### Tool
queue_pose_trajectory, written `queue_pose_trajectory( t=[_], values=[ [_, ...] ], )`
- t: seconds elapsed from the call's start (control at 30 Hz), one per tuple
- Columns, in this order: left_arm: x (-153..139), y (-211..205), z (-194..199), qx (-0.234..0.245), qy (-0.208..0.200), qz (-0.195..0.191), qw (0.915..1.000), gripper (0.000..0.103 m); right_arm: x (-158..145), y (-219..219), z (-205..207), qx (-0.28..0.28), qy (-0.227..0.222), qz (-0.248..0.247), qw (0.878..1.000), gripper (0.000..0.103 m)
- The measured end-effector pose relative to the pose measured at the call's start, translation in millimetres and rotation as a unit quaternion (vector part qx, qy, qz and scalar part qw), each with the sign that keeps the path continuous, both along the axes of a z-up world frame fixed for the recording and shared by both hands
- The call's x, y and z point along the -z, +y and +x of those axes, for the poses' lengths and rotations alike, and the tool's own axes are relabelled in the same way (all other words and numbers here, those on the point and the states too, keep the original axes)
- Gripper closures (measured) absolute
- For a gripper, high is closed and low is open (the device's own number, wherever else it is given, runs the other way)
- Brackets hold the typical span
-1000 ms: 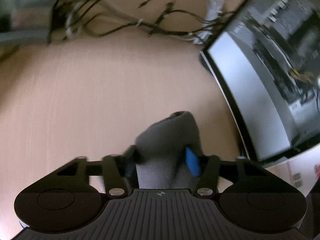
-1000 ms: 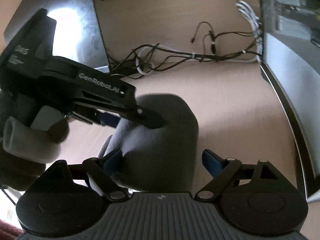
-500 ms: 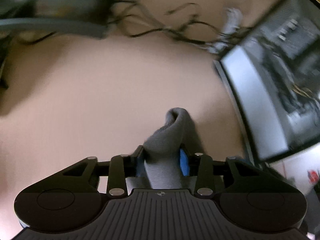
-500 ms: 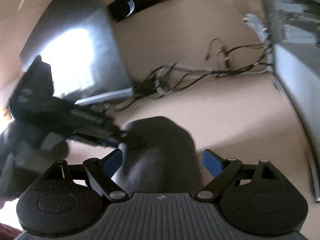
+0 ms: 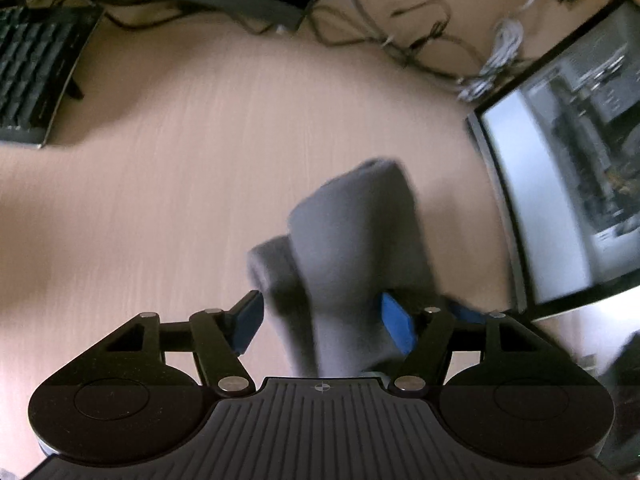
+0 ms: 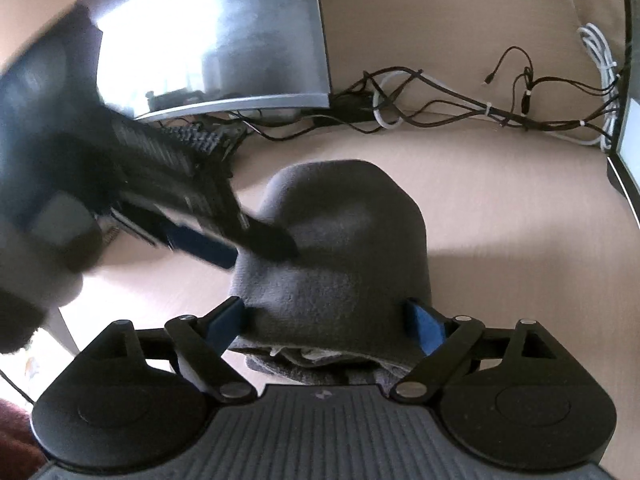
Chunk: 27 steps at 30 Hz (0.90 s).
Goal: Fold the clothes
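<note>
A grey knitted cloth (image 5: 352,240), folded into a thick bundle, lies on the pale wooden table (image 5: 160,200). My left gripper (image 5: 322,320) straddles its near end and its jaws are opening; the cloth sits loose between the blue pads. In the right wrist view the same cloth (image 6: 344,248) fills the gap of my right gripper (image 6: 326,324), whose jaws stand wide. The left gripper (image 6: 248,250) comes in blurred from the left there, with one finger lying on top of the cloth.
A dark keyboard (image 5: 32,68) lies at the far left. A monitor (image 5: 560,200) stands at the right and another shiny screen (image 6: 208,40) at the back left. Tangled cables (image 6: 480,108) run along the table's back edge.
The left jaws have spread apart and no longer pinch the cloth, which has slumped wider. The left gripper has slid sideways over the table. The right jaws kept their width.
</note>
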State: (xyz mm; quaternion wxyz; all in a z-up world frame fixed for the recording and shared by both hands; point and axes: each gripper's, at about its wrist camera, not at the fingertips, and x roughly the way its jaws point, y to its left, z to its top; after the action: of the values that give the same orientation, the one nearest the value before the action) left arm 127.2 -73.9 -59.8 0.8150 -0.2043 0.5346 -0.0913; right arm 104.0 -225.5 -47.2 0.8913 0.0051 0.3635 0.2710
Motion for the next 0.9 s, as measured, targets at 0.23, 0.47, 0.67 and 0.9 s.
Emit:
queue_pose_trajectory(
  t=[0.23,0.47,0.67,0.9],
  values=[
    [7.3,12.5,-5.9,-0.006,-0.008,-0.022,0.9997,0.028,3.0,-50.0,22.5,0.068,0.061,0.119,0.989,0.015],
    [12.6,6.4,4.3,0.008,-0.006,-0.042,0.9991,0.039,40.3,-52.2,40.7,0.069,0.138,0.174,0.973,0.024],
    [13.9,-26.1,39.6,0.045,-0.014,-0.04,0.9981,0.039,30.4,-74.7,48.8,0.107,0.115,0.166,0.974,0.034],
    [12.4,-53.0,72.6,0.075,-0.029,-0.014,0.9967,0.034,20.0,-90.7,63.1,0.153,0.094,0.131,0.975,0.034]
  ],
)
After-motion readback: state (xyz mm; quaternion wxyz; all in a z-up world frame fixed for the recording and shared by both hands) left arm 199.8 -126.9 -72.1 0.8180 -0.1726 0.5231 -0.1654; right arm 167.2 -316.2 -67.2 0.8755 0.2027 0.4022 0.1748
